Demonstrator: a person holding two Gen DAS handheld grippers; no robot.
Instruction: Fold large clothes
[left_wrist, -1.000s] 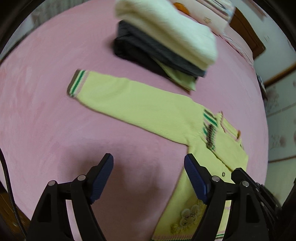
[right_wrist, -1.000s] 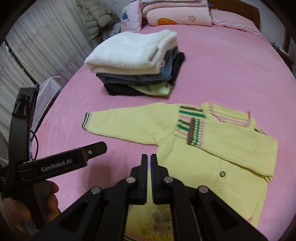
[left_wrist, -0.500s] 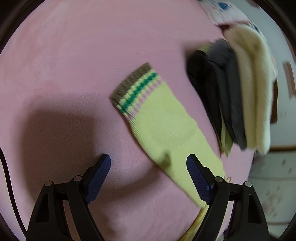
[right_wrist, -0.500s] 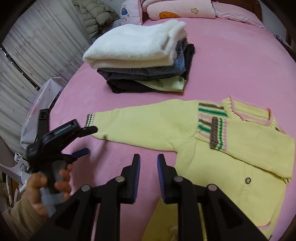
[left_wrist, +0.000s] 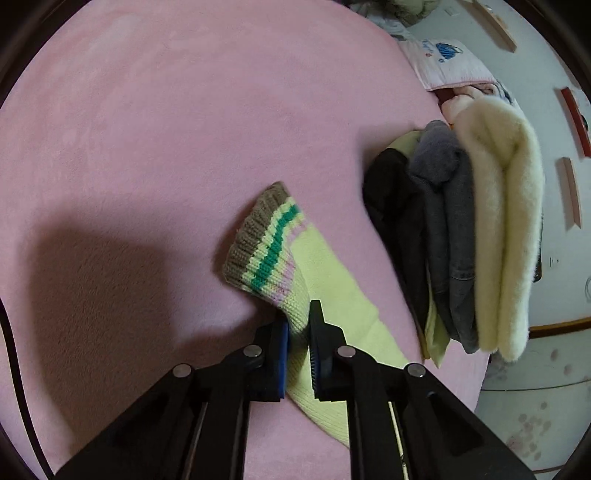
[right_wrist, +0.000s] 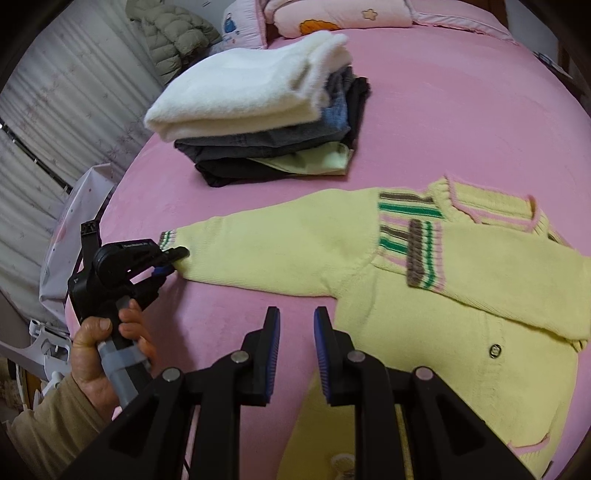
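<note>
A: Where is the sweater (right_wrist: 424, 280) lying?

B: It is lying flat on the pink bed (right_wrist: 461, 110), in front of a stack of folded clothes (right_wrist: 266, 122). In the right wrist view its body is sitting at the right, with the collar toward the far side, and one sleeve (right_wrist: 280, 251) is stretching out to the left, its long axis running nearly level across the picture and ending in a striped cuff (left_wrist: 262, 247).

A: And the other sleeve?

B: It is lying folded across the chest, its cuff pointing toward the stretched sleeve's shoulder.

A: What is the left gripper (left_wrist: 298, 334) doing?

B: Its jaws have just been closing, and they are now pinching the stretched sleeve just behind the cuff, so the knit is bunching up between the pads. A hand (right_wrist: 107, 347) in a tan sleeve is gripping its handle at the lower left.

A: Is the cuff being lifted off the bed?

B: It is looking slightly raised in the left wrist view, though the angle is making that hard to judge.

A: And the right gripper (right_wrist: 295, 328)?

B: It is hovering over bare bed just beside the sweater's side edge, below the armpit. Its jaws are standing a little apart, with nothing between them.
</note>
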